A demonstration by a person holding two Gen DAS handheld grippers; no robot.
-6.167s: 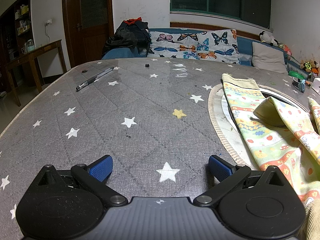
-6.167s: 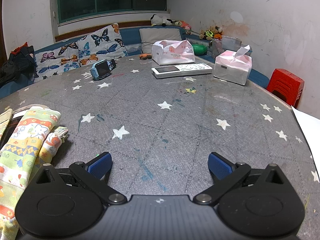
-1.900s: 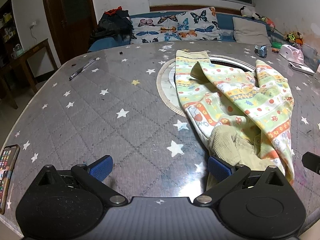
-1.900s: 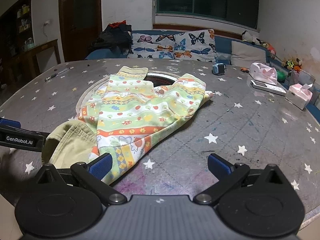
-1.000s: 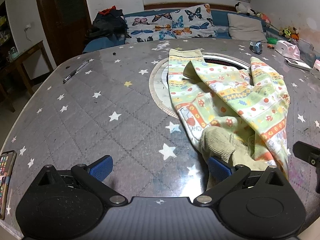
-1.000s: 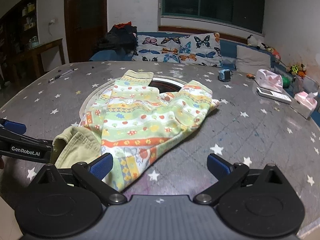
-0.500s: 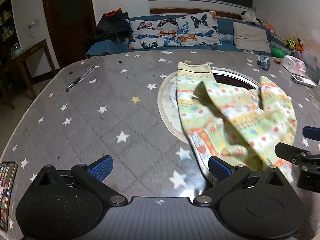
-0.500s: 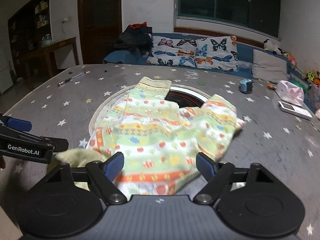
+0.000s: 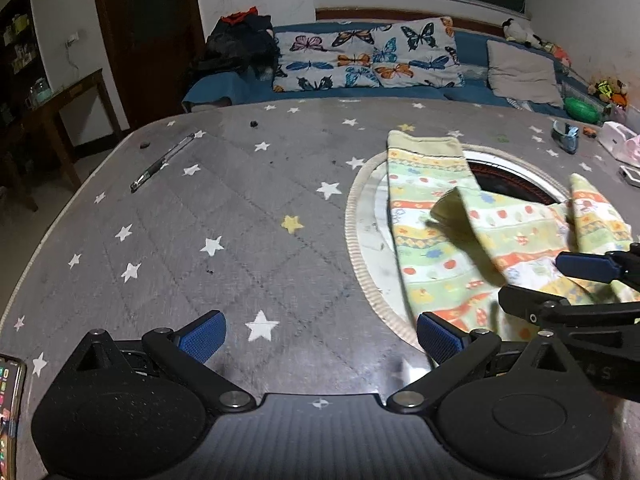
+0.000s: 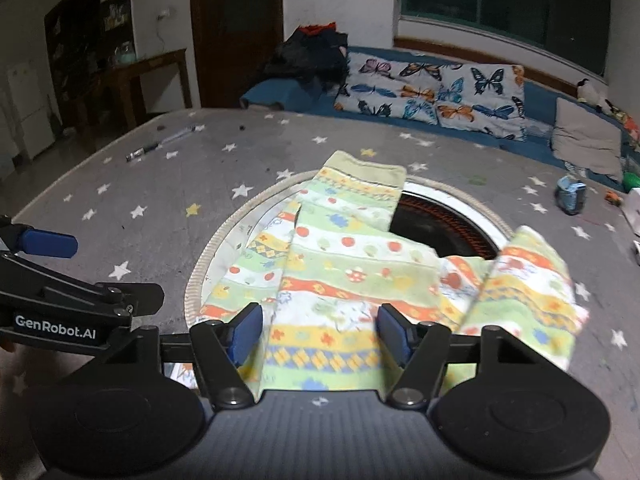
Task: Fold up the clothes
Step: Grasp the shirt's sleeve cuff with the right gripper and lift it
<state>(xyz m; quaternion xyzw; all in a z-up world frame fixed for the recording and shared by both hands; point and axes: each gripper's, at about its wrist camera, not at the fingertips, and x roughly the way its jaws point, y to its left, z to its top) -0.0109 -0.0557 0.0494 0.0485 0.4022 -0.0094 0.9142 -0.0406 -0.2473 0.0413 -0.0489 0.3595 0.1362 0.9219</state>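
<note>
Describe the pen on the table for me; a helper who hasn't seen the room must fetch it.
Start at the big round table with the grey star-printed cover. Far from the patterned garment over the centre ring, near the table's edge on the side toward the dark wooden door, lies the pen. It is the only long, thin, dark stick there; the nearby black specks are tiny and round.

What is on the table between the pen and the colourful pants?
Nothing: in the left wrist view, only bare starry tablecloth lies between the pen and the pants.
</note>
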